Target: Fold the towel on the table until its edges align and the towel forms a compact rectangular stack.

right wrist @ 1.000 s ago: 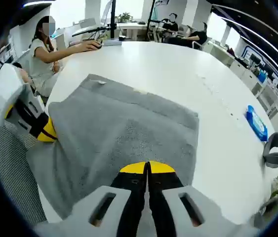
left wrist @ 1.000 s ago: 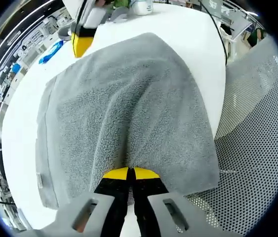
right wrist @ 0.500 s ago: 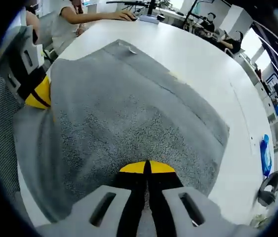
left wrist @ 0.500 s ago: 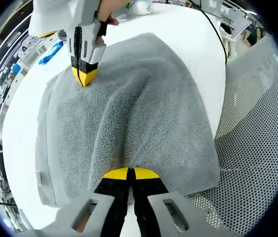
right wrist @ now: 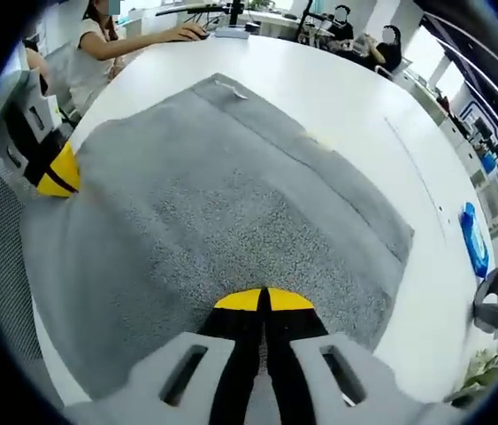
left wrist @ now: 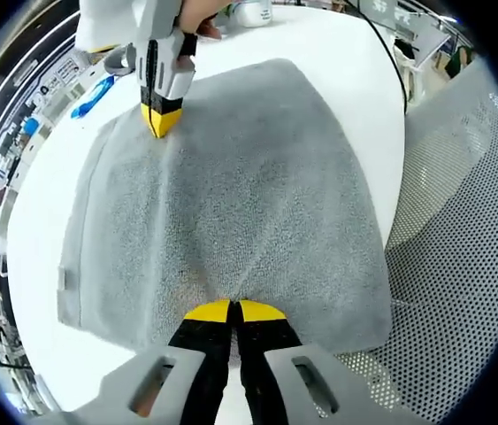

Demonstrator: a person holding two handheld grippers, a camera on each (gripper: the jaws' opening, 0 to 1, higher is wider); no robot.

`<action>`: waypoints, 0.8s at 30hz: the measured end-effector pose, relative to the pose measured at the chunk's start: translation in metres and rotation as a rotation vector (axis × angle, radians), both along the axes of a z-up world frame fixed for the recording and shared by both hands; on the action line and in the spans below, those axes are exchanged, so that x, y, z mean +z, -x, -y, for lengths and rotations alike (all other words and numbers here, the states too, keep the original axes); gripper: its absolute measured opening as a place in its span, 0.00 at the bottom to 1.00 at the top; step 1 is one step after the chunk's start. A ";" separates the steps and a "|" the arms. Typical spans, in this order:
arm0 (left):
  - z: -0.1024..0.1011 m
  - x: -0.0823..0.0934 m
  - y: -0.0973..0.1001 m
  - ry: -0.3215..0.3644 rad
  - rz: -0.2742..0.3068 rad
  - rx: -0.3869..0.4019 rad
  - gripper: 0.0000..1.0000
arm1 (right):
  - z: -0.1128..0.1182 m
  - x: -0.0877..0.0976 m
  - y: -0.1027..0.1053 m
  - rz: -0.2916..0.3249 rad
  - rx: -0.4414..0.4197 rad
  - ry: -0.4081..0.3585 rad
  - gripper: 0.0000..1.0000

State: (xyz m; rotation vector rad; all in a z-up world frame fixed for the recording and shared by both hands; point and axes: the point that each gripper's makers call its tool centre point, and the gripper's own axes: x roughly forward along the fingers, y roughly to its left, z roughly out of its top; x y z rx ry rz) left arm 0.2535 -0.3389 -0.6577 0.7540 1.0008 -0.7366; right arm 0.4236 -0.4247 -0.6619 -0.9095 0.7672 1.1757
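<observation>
In the left gripper view, a grey towel point(left wrist: 231, 195) is lying spread on a white table point(left wrist: 45, 230), one edge hanging just over the table's rim. The left gripper point(left wrist: 231, 312) is pinching the towel's near edge, jaws closed on the cloth. The right gripper point(left wrist: 162, 119) is gripping the far side of the towel.

In the right gripper view, the right gripper point(right wrist: 263, 301) is clamping the towel point(right wrist: 222, 212), jaws together. The left gripper point(right wrist: 54, 173) is holding the towel's edge at the left.
</observation>
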 end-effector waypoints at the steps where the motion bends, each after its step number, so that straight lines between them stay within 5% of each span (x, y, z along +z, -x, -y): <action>1: 0.000 0.000 0.000 0.000 0.000 -0.003 0.02 | 0.001 0.000 0.000 0.006 0.002 -0.002 0.00; 24: -0.003 -0.001 -0.003 0.188 -0.049 0.174 0.02 | 0.015 0.001 0.004 0.001 -0.049 -0.013 0.00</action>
